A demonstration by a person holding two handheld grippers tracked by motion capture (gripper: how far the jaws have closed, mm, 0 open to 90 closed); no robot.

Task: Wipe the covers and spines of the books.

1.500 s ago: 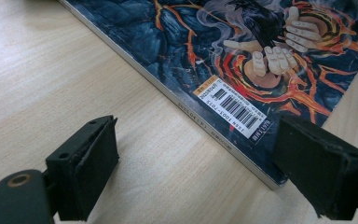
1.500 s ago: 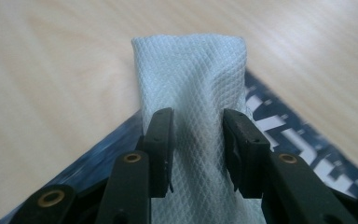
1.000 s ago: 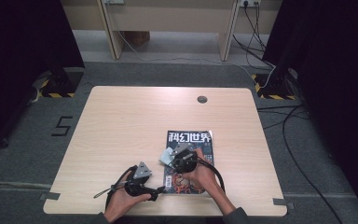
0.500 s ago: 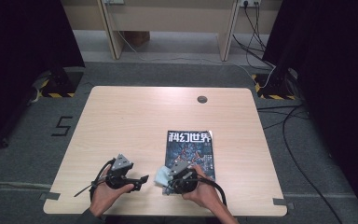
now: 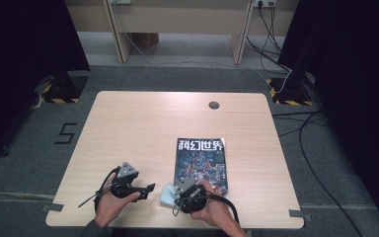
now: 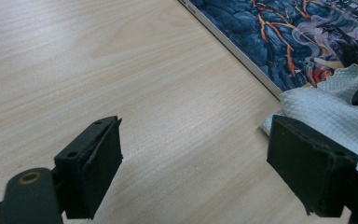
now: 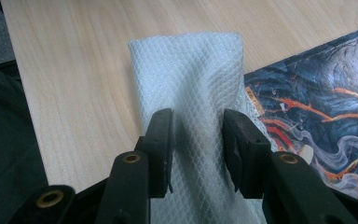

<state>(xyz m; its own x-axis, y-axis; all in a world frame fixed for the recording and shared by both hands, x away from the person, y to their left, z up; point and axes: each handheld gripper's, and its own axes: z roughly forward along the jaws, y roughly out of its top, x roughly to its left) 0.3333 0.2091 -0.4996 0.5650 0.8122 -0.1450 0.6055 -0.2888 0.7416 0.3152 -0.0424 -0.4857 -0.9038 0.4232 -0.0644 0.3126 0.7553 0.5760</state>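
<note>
A magazine [image 5: 201,163] with a dark cover of blue rock and orange lava lies on the right half of the wooden table [image 5: 168,123]. My right gripper [image 5: 176,198] is by its near left corner, shut on a white waffle-textured cloth [image 5: 167,194]. In the right gripper view the jaws pinch the cloth [image 7: 191,74] into a ridge, and it drapes over the table and the magazine's edge [image 7: 317,102]. My left gripper [image 5: 149,188] sits just left of the cloth and points at it. Its jaws stand wide open over bare wood [image 6: 193,158], with the cloth [image 6: 326,107] beside the right-hand jaw.
A small round grommet [image 5: 213,105] is set in the table near its far edge. Table legs and cables stand on the grey floor beyond. The table's near edge is close under both hands.
My left hand has pulled away leftward, off the magazine's corner. My right hand has slid left and toward the near edge, dragging the cloth mostly off the cover.
</note>
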